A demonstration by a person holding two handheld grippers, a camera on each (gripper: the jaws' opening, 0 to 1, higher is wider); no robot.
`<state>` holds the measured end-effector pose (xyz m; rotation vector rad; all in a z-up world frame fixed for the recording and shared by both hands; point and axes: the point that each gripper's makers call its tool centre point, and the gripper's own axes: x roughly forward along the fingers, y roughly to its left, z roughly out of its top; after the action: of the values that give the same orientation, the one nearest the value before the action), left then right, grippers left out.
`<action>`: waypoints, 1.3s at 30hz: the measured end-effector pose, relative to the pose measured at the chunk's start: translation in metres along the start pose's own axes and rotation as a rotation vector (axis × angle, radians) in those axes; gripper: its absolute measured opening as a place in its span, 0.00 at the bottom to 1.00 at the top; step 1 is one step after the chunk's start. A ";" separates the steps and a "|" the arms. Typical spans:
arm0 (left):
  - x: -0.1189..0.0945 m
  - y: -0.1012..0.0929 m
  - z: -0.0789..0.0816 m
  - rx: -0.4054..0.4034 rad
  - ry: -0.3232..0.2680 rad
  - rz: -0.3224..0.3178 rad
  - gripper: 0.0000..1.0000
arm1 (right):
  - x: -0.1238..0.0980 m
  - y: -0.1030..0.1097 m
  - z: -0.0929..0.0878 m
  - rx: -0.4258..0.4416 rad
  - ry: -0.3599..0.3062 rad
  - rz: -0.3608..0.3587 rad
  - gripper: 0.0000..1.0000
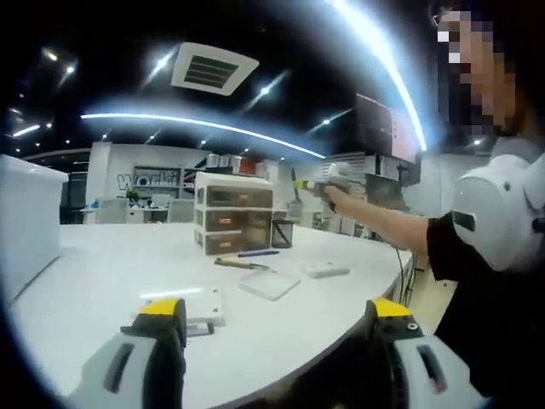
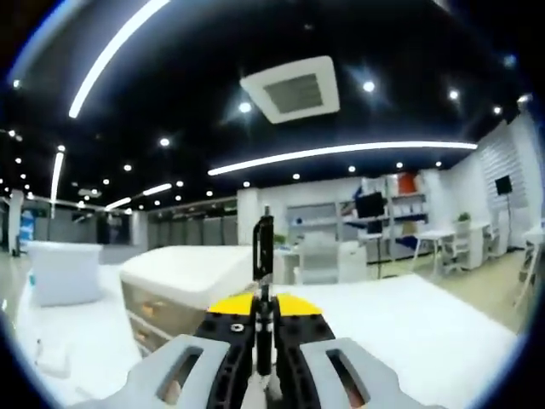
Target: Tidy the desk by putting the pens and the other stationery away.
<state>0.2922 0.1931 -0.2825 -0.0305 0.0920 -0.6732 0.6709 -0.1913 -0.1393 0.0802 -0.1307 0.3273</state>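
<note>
Now the right gripper (image 2: pixel 265 328) holds a dark pen (image 2: pixel 264 281) upright, its fingers (image 2: pixel 228 341) clamped on it, above the white tabletop (image 2: pixel 409 328).
Meanwhile the left gripper (image 1: pixel 277 328) hangs over the near edge of the tabletop (image 1: pixel 111 273) with its fingers (image 1: pixel 166 328) spread wide and holding nothing. Farther along stand a small drawer unit (image 1: pixel 232 213) and a dark mesh pen cup (image 1: pixel 282 233) just beside it; a blue pen (image 1: pixel 257 253) and another pen (image 1: pixel 241 264) lie in front, near a clear flat case (image 1: pixel 269 284) and a white eraser-like block (image 1: pixel 326 270). A person's arm (image 1: pixel 375 217) reaches out over the tabletop, carrying the other gripper (image 1: pixel 328 181).
</note>
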 end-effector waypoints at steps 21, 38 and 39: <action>0.000 0.005 0.001 -0.002 0.005 0.017 0.86 | 0.050 -0.028 -0.013 -0.001 0.019 -0.055 0.06; 0.001 0.004 -0.002 -0.006 0.009 0.016 0.86 | 0.047 -0.027 -0.021 -0.023 0.019 -0.053 0.20; 0.001 0.003 -0.002 -0.006 0.009 0.015 0.86 | 0.046 -0.027 -0.020 -0.024 0.018 -0.052 0.21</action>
<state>0.2953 0.1948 -0.2848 -0.0327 0.1029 -0.6581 0.7248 -0.2005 -0.1545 0.0564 -0.1143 0.2742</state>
